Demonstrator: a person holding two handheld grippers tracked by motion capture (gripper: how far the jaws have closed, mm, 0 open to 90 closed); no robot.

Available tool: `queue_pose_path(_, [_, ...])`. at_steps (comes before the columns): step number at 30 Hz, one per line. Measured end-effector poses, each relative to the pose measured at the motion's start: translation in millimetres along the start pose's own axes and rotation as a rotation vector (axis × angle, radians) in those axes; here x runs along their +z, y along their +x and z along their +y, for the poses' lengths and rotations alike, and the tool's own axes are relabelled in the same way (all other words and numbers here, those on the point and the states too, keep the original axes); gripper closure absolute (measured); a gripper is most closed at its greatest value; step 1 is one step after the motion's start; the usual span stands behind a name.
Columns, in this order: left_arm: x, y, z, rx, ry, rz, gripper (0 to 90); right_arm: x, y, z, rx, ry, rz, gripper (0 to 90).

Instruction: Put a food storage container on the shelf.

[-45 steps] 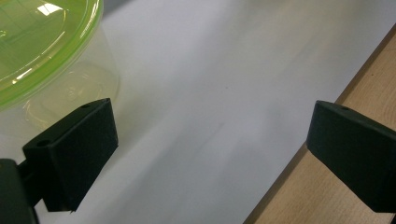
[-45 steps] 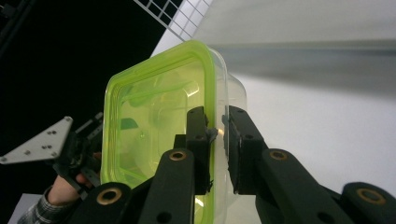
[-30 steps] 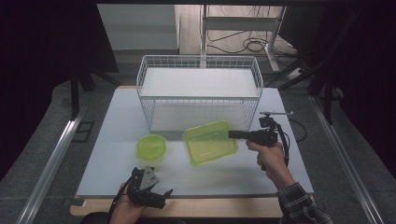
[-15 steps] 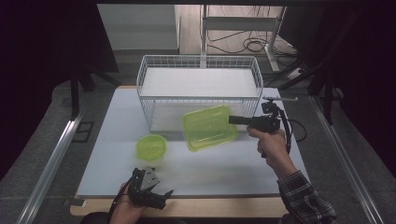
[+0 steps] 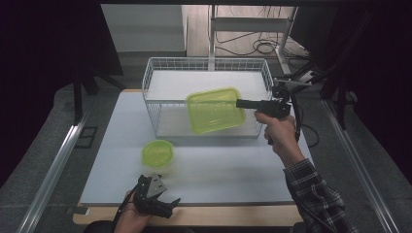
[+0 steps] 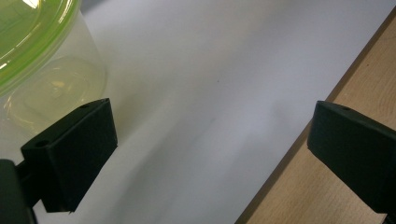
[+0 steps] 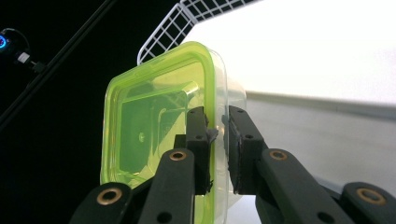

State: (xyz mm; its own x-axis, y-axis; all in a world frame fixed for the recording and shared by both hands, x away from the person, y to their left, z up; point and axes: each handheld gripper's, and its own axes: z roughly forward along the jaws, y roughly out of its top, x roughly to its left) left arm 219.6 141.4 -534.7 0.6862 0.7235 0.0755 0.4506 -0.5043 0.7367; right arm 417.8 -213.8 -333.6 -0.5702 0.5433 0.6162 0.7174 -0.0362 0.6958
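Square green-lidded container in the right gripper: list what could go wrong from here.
1. The right gripper pinches the square container only at its rim edge, tilted in mid-air; it could swing or slip out.
2. It hangs by the wire basket's front wall and may catch the rim on the way in.

Right arm stretched forward and raised, its tongs (image 5: 241, 103) pinched closed; left tongs (image 5: 171, 205) rest low near the body, jaws spread wide.

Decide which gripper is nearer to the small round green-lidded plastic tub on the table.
Left. The left gripper sits just beside the small round green-lidded plastic tub; the right gripper is far off, at the wire basket.
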Motion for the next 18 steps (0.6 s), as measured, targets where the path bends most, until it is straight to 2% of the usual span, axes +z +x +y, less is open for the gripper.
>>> queue_pose_path(12, [-0.6,0.5,-0.1,-0.003,-0.003,-0.001,1.3,15.0,3.3,27.0,-0.001,-0.046,-0.052,79.9])
queue_pose_path(18, [-0.7,0.7,-0.2,-0.002,-0.001,0.0,1.3,23.8,0.4,39.8,0.013,-0.073,-0.085,79.8])
